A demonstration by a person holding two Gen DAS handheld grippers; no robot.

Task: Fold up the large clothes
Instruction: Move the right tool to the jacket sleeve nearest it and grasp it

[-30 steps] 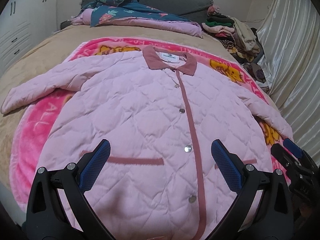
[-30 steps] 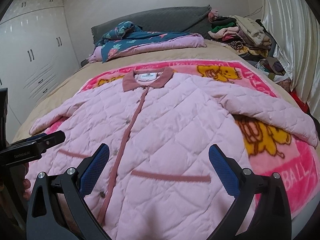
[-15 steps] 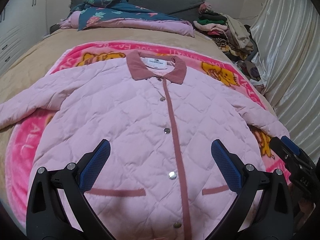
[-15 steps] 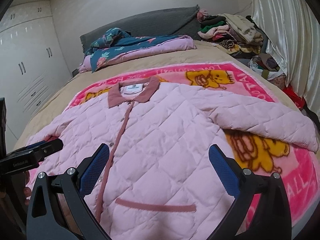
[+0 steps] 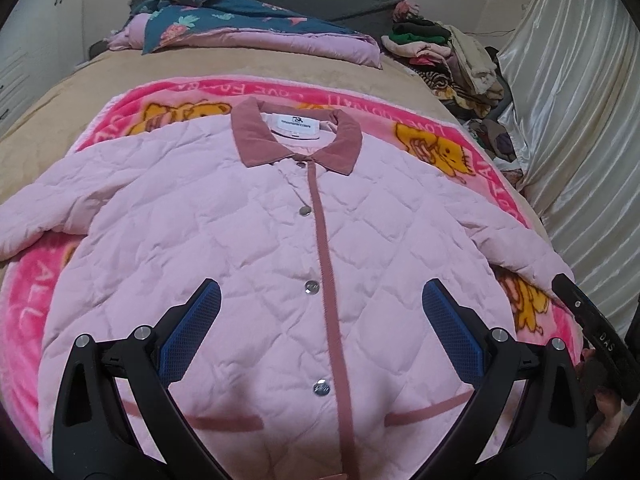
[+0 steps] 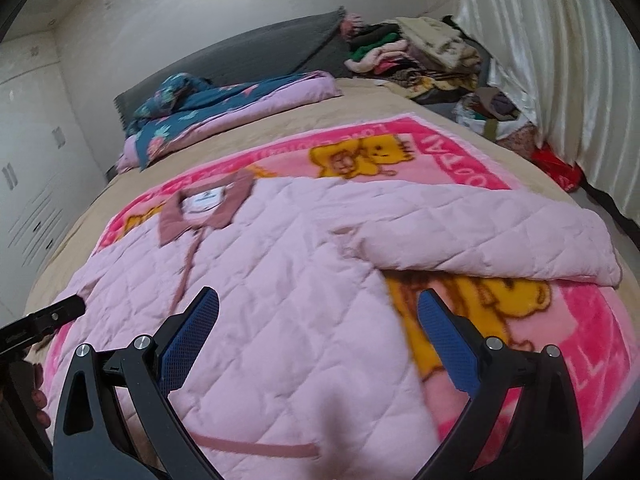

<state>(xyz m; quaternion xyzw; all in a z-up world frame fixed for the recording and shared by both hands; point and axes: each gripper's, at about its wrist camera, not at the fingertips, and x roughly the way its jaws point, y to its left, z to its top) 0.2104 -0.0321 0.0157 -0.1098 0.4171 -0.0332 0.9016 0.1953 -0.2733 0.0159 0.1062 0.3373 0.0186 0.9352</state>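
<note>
While above pink jacket (image 5: 224, 240), left gripper (image 5: 320, 304) spread wide, empty; right gripper (image 6: 320, 308) likewise.

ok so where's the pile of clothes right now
In the left wrist view the pile of clothes sits at the far right corner of the bed, beside the curtain and right of the folded floral quilt.
</note>
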